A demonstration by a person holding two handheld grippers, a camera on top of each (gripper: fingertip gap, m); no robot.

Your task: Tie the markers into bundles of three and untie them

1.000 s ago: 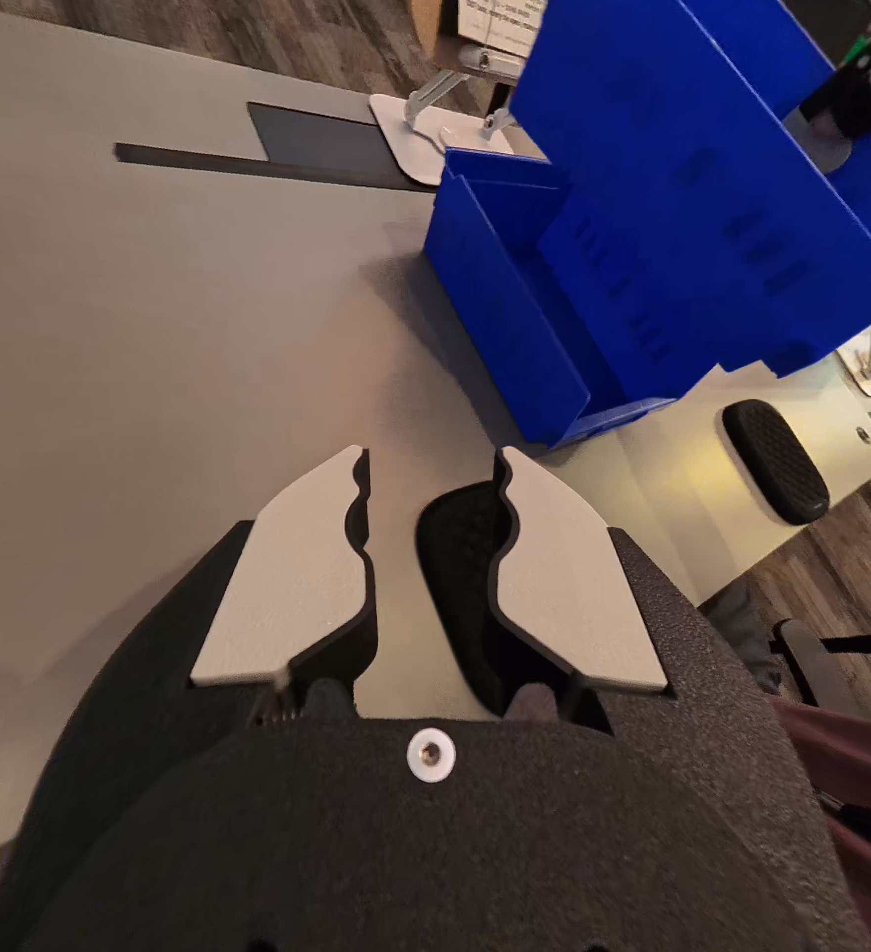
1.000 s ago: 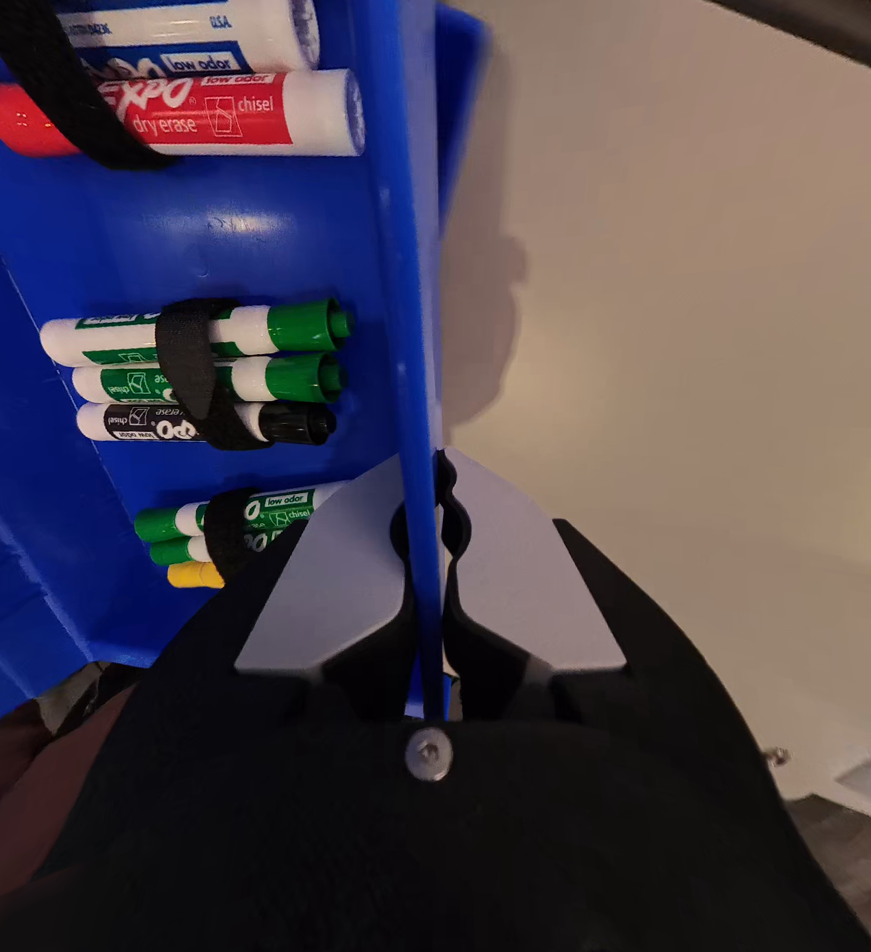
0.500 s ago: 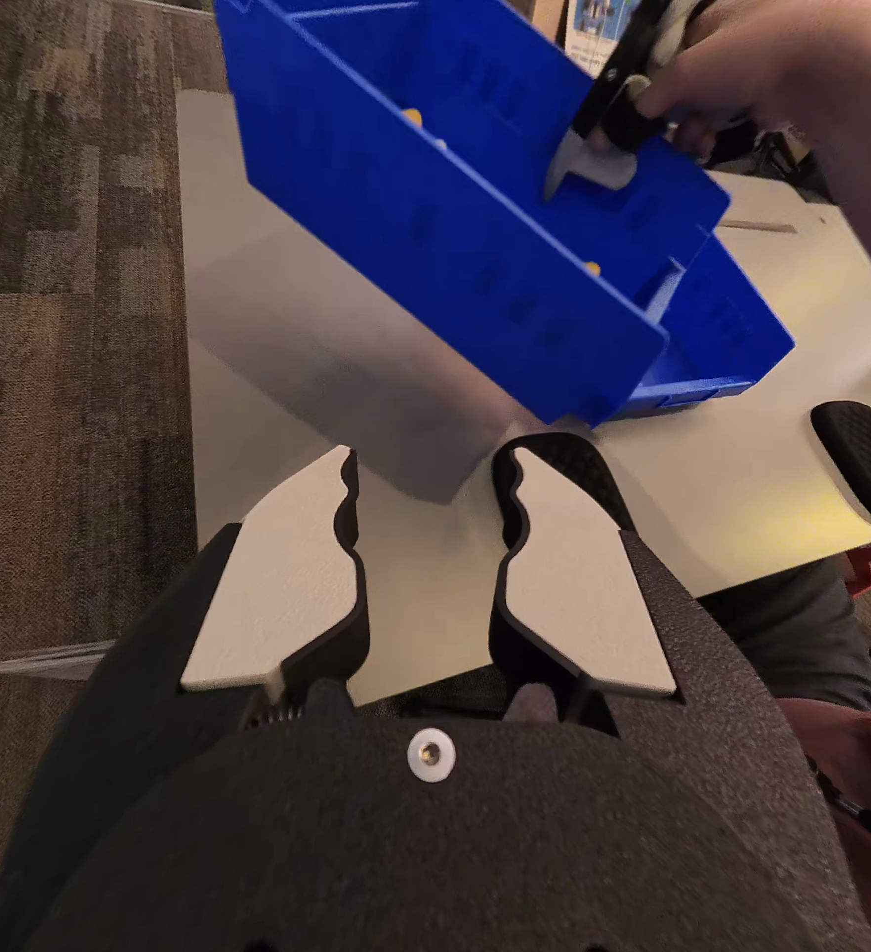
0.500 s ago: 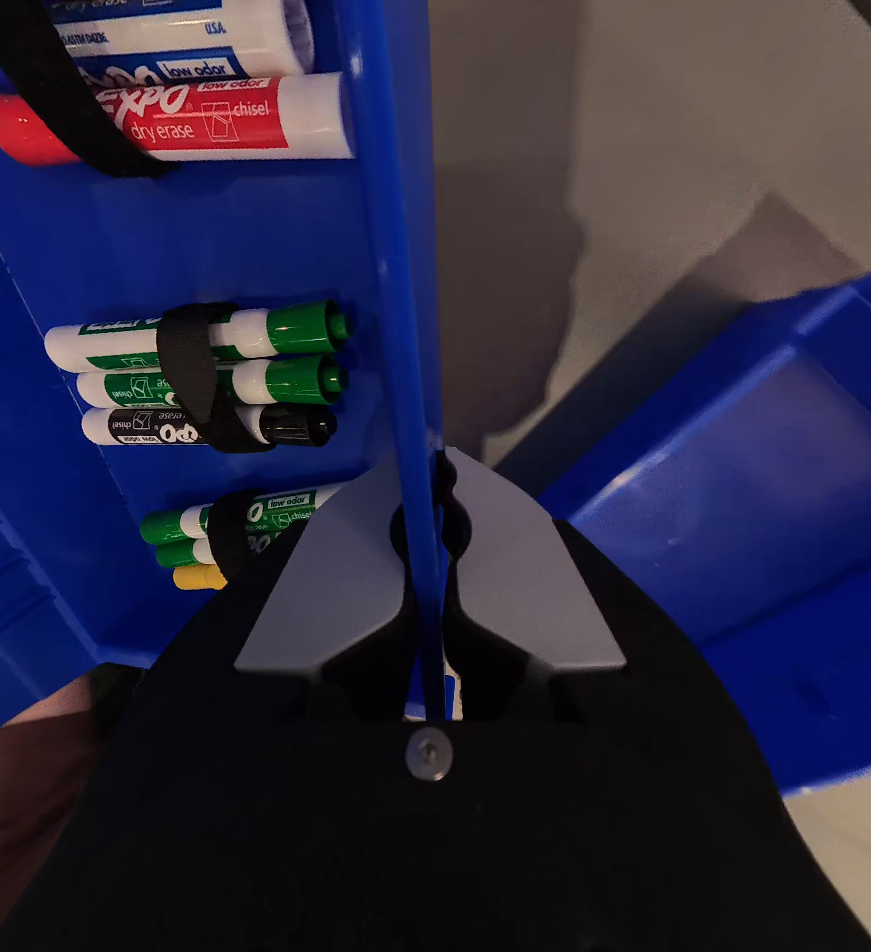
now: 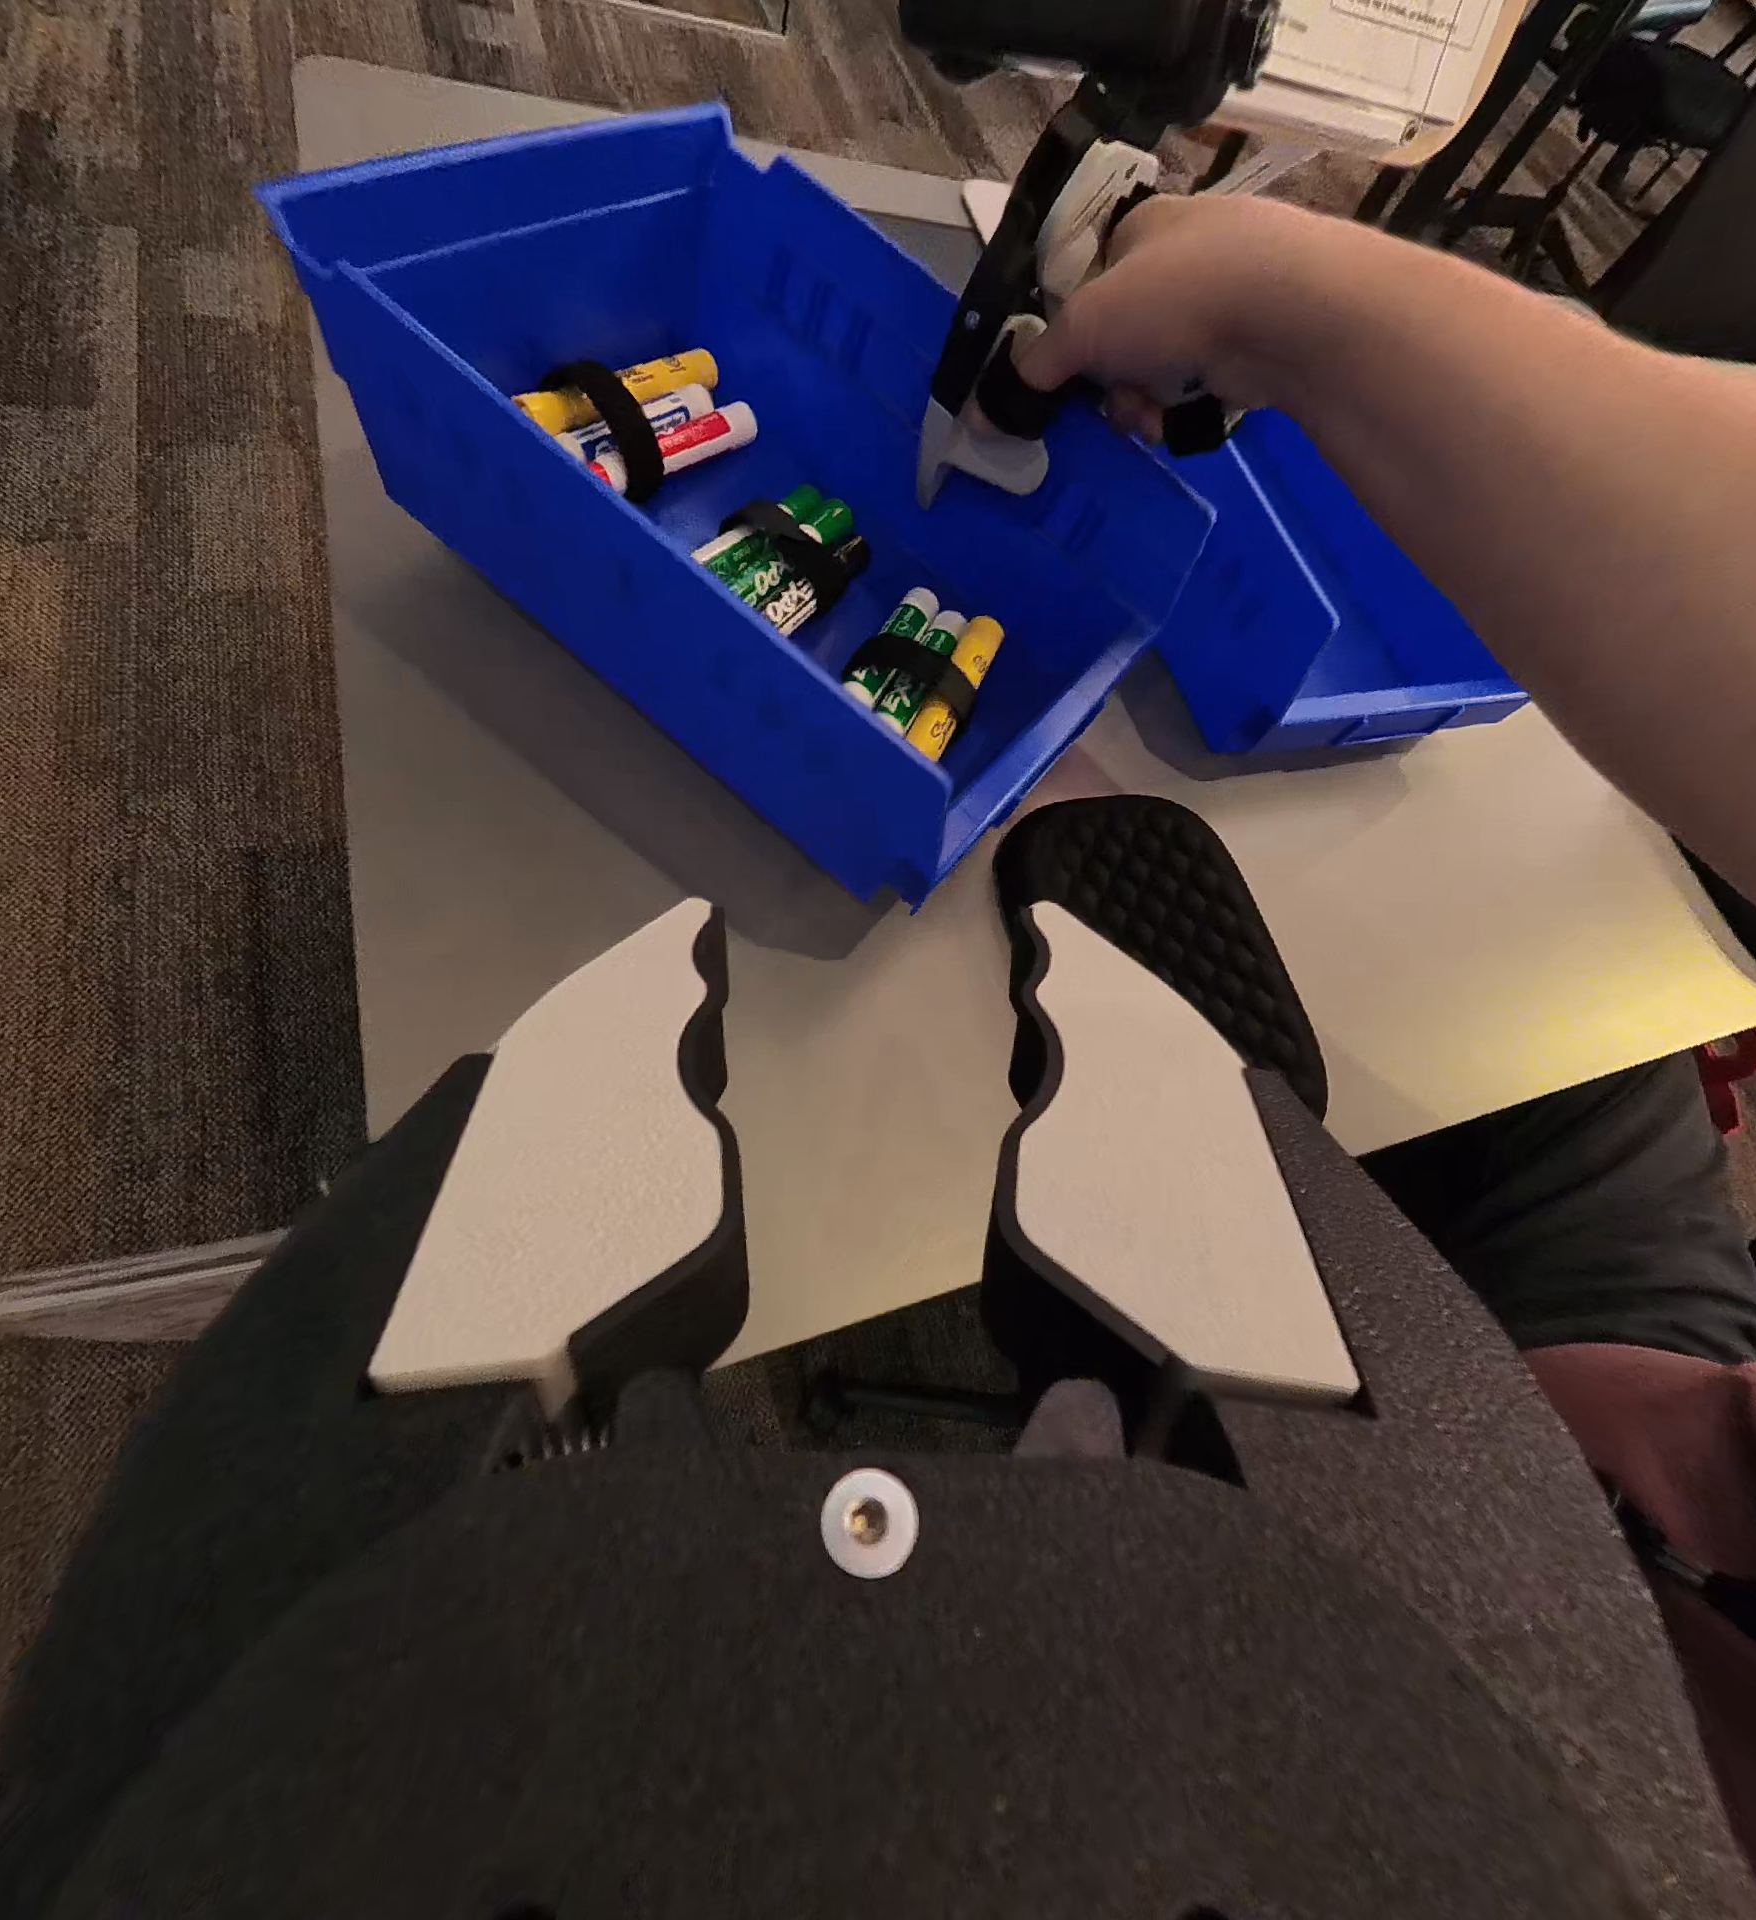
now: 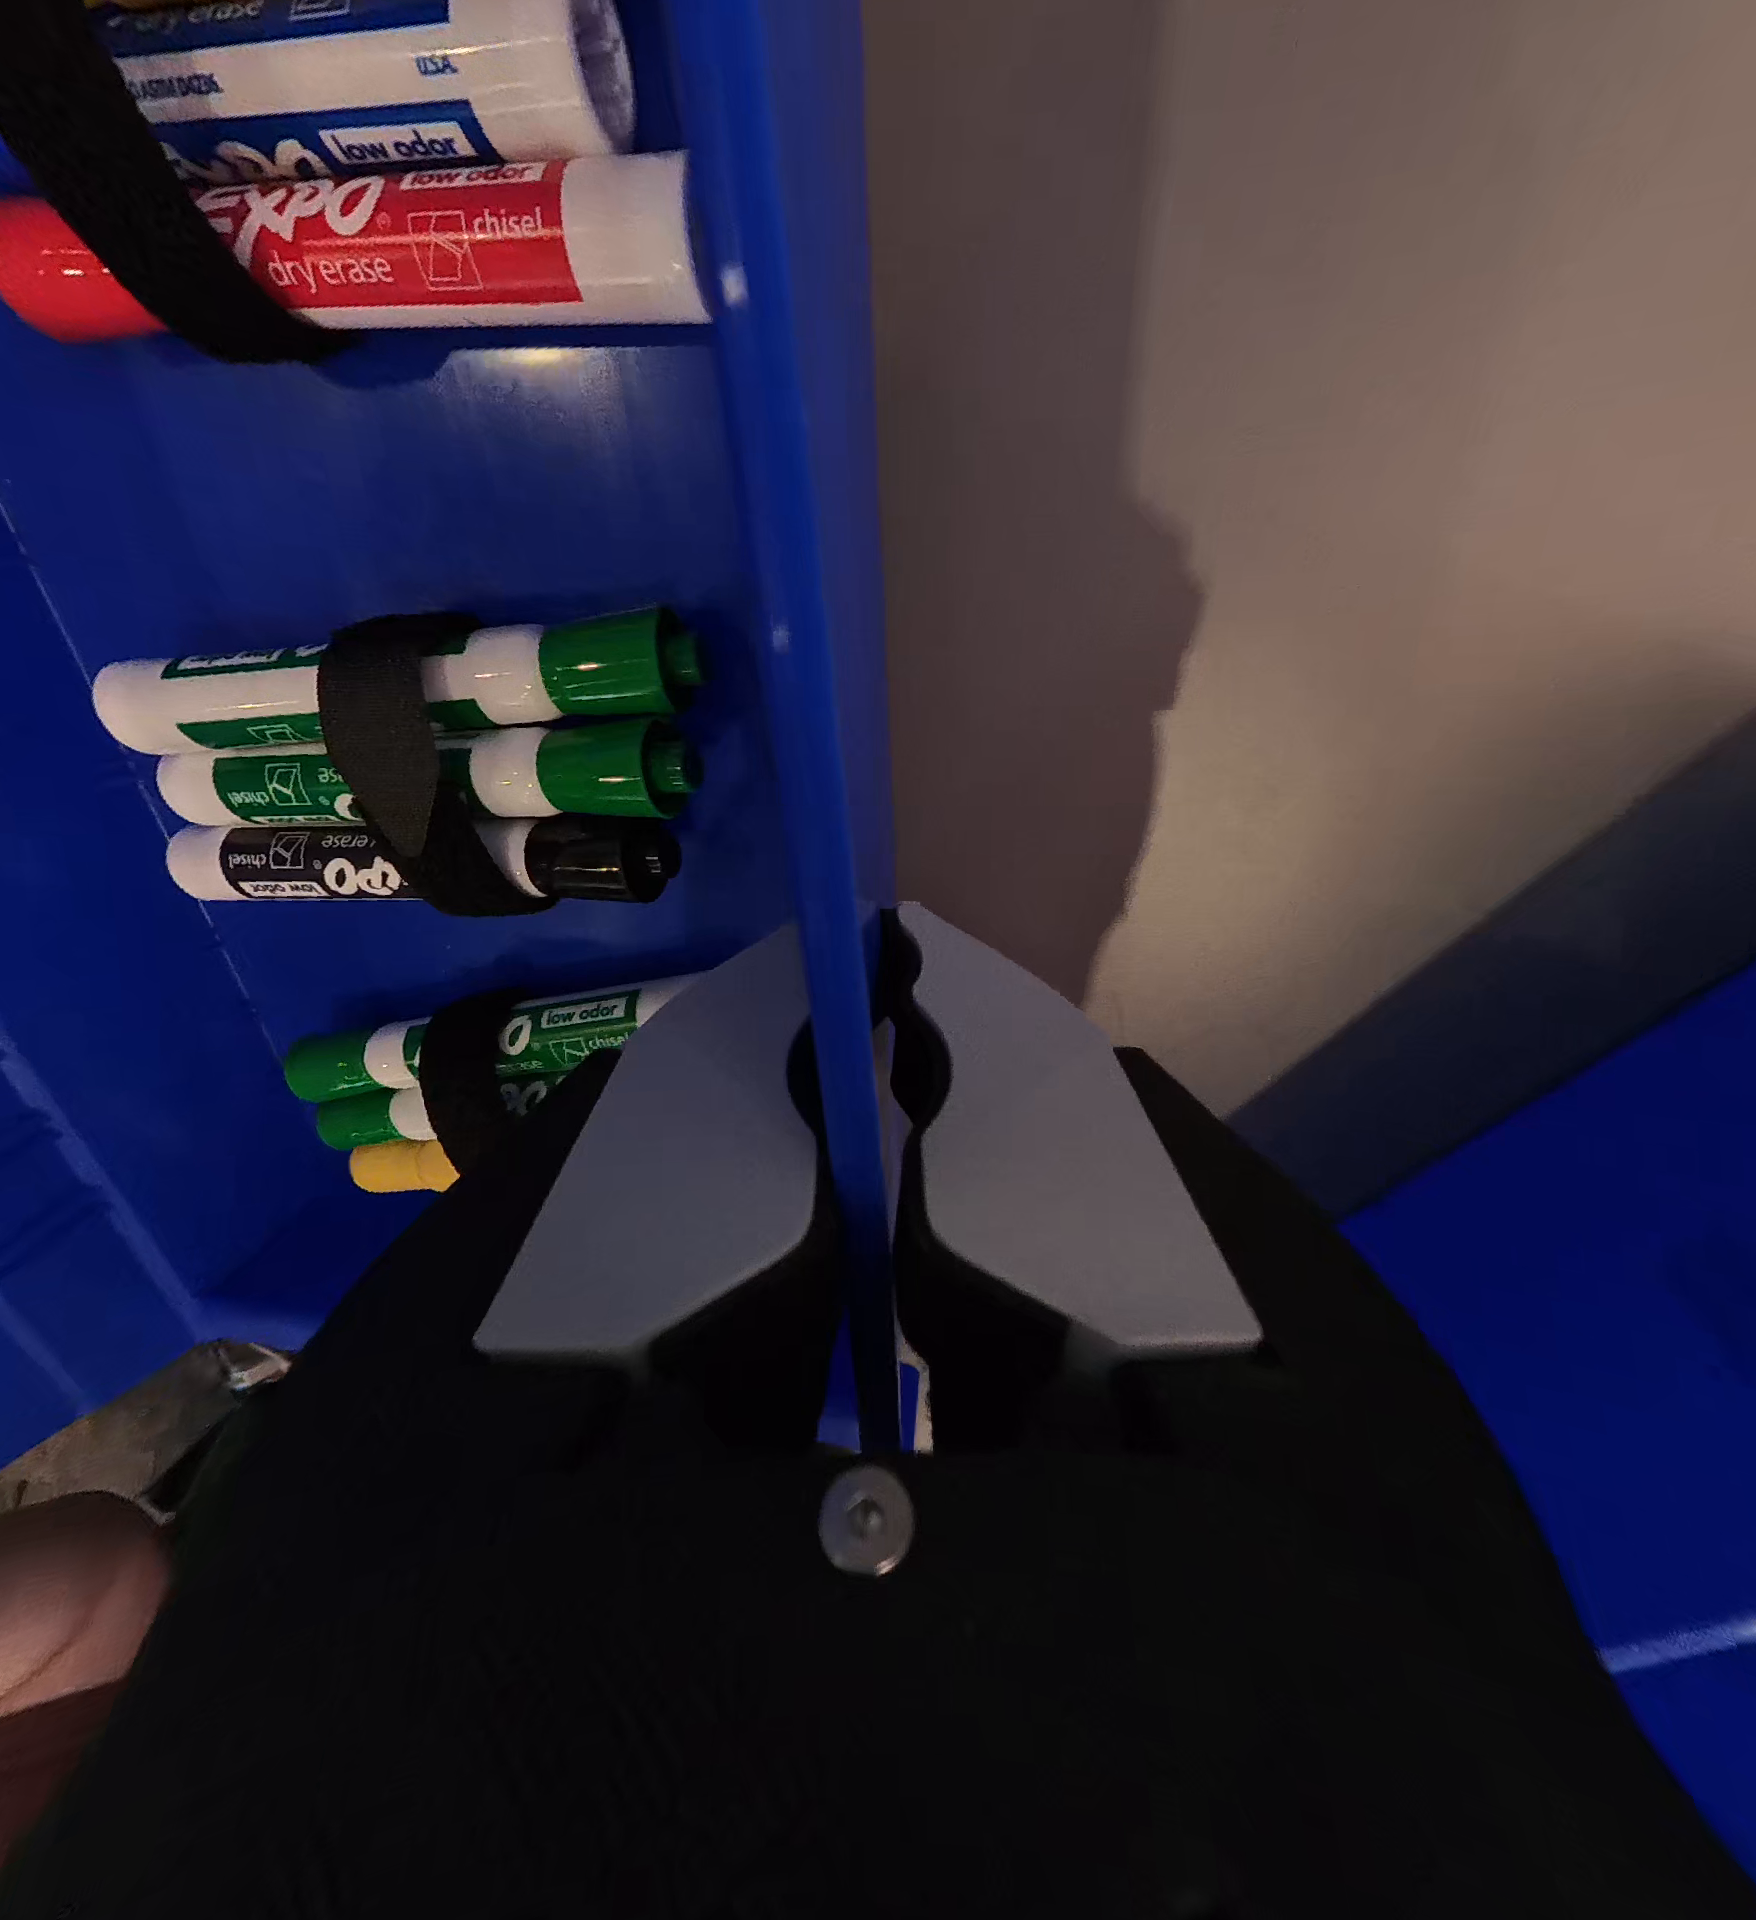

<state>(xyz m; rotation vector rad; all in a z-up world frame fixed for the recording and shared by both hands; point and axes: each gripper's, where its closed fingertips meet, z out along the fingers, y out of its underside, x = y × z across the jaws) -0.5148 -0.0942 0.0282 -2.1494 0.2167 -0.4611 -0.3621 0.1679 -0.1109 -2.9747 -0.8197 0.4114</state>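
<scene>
A blue bin (image 5: 583, 582) sits on the grey table and holds three marker bundles, each bound by a black strap: a yellow, blue and red bundle (image 5: 635, 421), a green and black bundle (image 5: 786, 566), and a green and yellow bundle (image 5: 921, 675). My right gripper (image 6: 869, 925) is shut on the bin's side wall (image 6: 791, 644); it also shows in the left wrist view (image 5: 978, 468). The same bundles show in the right wrist view: red (image 6: 386, 244), green and black (image 6: 396, 764), green and yellow (image 6: 417, 1070). My left gripper (image 5: 863, 925) is open and empty above the table's near edge.
A second blue bin (image 5: 1310, 634) (image 6: 1632, 1299) lies just right of the first. A black oval pad (image 5: 1165, 935) lies on the table (image 5: 500, 935) by my left gripper's right finger. Carpet lies left of the table. A person's arm (image 5: 1476, 468) reaches across from the right.
The blue bin was held tilted in the air by my right gripper and now rests level on the table. My left gripper has swung round toward it and stays open.
</scene>
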